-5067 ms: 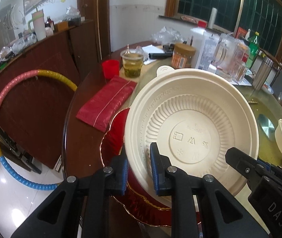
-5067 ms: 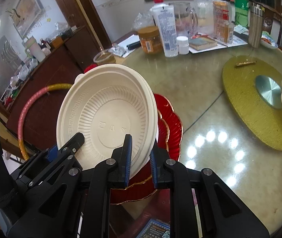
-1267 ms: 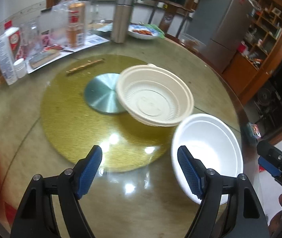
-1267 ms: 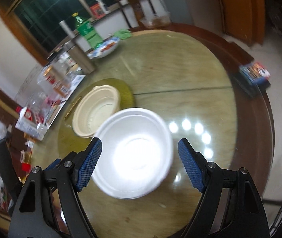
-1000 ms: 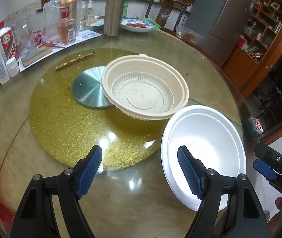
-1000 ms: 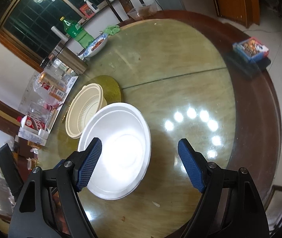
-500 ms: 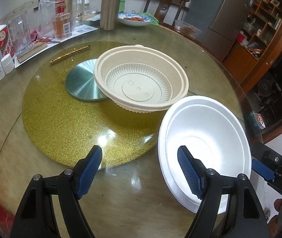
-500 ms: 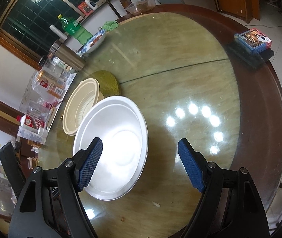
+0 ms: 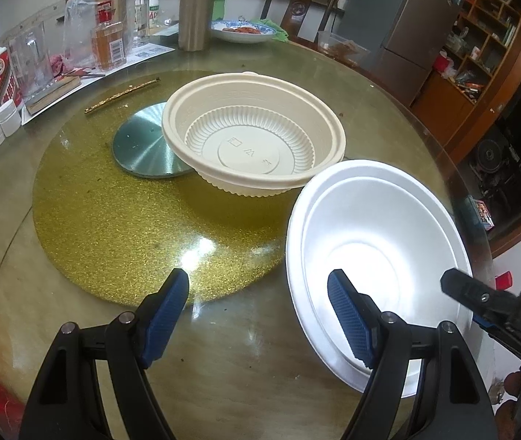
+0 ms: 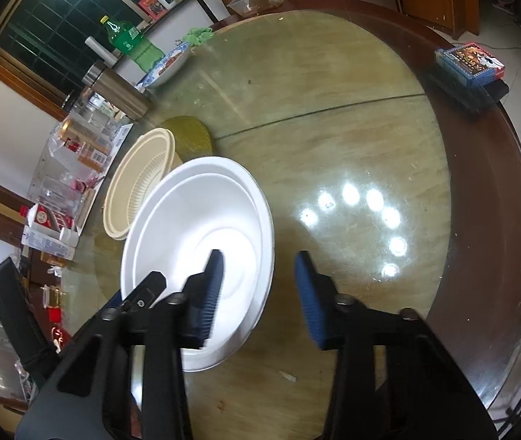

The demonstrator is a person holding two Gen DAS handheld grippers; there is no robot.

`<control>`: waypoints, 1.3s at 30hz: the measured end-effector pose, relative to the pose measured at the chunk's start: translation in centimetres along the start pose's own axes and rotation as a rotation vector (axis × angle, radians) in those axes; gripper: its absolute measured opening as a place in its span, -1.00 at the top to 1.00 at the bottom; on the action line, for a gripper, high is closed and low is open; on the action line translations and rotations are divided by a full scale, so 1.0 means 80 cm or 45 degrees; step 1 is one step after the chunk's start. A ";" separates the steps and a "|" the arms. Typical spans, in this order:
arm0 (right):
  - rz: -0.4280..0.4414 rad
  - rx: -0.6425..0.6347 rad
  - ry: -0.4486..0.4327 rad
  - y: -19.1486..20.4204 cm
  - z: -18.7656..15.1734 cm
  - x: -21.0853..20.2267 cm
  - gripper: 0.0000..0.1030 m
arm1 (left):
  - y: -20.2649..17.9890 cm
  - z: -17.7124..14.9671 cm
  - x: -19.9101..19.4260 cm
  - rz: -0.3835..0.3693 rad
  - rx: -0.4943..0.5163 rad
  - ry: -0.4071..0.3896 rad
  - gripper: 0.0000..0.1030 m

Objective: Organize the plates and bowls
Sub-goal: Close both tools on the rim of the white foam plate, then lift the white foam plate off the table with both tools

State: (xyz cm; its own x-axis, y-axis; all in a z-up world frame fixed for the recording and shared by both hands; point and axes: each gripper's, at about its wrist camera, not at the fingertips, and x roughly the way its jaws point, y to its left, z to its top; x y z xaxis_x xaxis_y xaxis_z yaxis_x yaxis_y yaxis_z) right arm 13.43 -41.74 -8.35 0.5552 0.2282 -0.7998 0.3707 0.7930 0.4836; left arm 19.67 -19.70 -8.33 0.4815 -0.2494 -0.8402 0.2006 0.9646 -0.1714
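risk noted: the white foam bowl is thin-rimmed and light, and appears tilted at the near edge of the round glass-topped worktop; a hasty or off-centre pinch is judged likely to crack the rim or skid the bowl toward the edge. its far rim is overlapped by the cream ribbed plastic bowl, so that one could be dragged along. right gripper: fingers released, wide apart, the bowl's right rim straddled, one finger over the inside, one outside, no contact seen. left gripper: fingers released, empty, white bowl's left rim just inside the right finger.
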 end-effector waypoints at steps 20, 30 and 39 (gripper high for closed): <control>-0.041 -0.058 -0.005 0.019 -0.015 0.005 0.73 | -0.011 -0.004 -0.002 -0.010 0.129 0.009 0.73; -0.018 -0.042 -0.003 0.017 -0.015 0.002 0.78 | 0.008 0.005 0.005 -0.172 0.025 0.124 0.81; 0.014 -0.043 0.014 0.017 -0.016 0.004 0.78 | 0.013 0.002 0.003 -0.190 0.012 0.143 0.82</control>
State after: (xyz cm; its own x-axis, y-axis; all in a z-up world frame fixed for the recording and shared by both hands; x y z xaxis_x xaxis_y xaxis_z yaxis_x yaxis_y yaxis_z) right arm 13.13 -39.88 -8.40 0.5507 0.2432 -0.7985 0.3390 0.8090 0.4802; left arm 20.13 -18.75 -8.65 0.3478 -0.3779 -0.8580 0.2711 0.9166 -0.2938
